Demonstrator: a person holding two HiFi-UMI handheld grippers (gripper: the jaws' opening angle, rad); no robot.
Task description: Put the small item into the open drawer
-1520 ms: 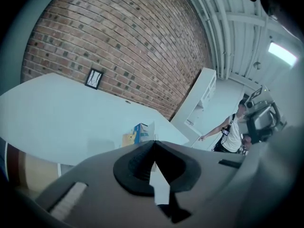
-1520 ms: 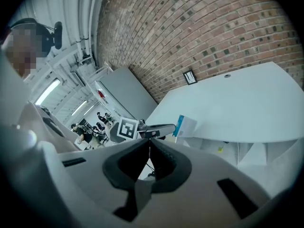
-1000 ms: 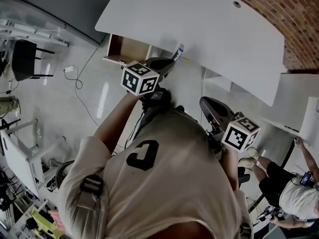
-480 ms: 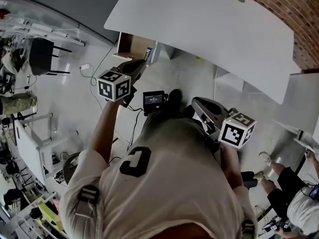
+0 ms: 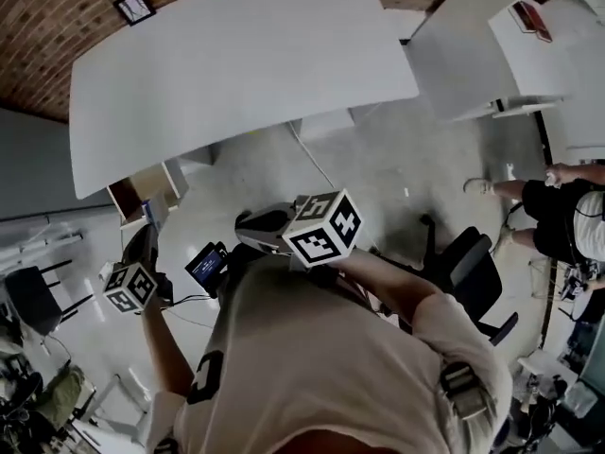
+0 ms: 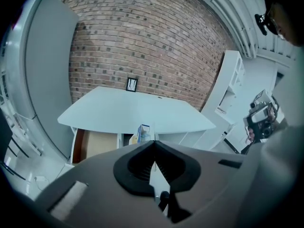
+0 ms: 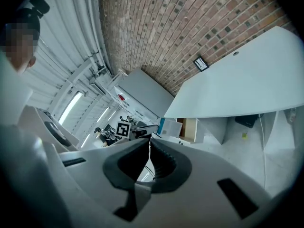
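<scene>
Small item [image 6: 144, 132]: a small blue-and-white carton, pinched at the tips of the left gripper [image 6: 153, 142]. The jaws are clenched on its near edge and the carton stands upright beyond them. It is in the air, just beside the open drawer [image 6: 95, 144] and not inside it.

Left gripper view: carton sits right of the drawer's wood-lined opening, below the front edge of the desk [image 6: 128, 113]. Drawer hangs under the desk's left end.

Head view: same carton [image 5: 151, 212] at the left gripper's [image 5: 148, 231] tip, close under the drawer [image 5: 142, 185], near the desk's [image 5: 236, 74] lower left corner. Left arm is stretched out toward it.

Right gripper view: carton [image 7: 168, 126] shows left of the drawer [image 7: 190, 128], under the desk's [image 7: 247, 84] left end.

Right gripper [image 7: 148, 142]: jaws drawn together, nothing between them. In the head view it [image 5: 242, 225] is held close in front of the person's chest, well apart from the drawer.

Surroundings: brick wall [image 6: 142, 42] behind the desk. Office chair [image 5: 468, 272] on the floor to the person's right. Another person [image 5: 567, 216] at the right edge of the head view.
</scene>
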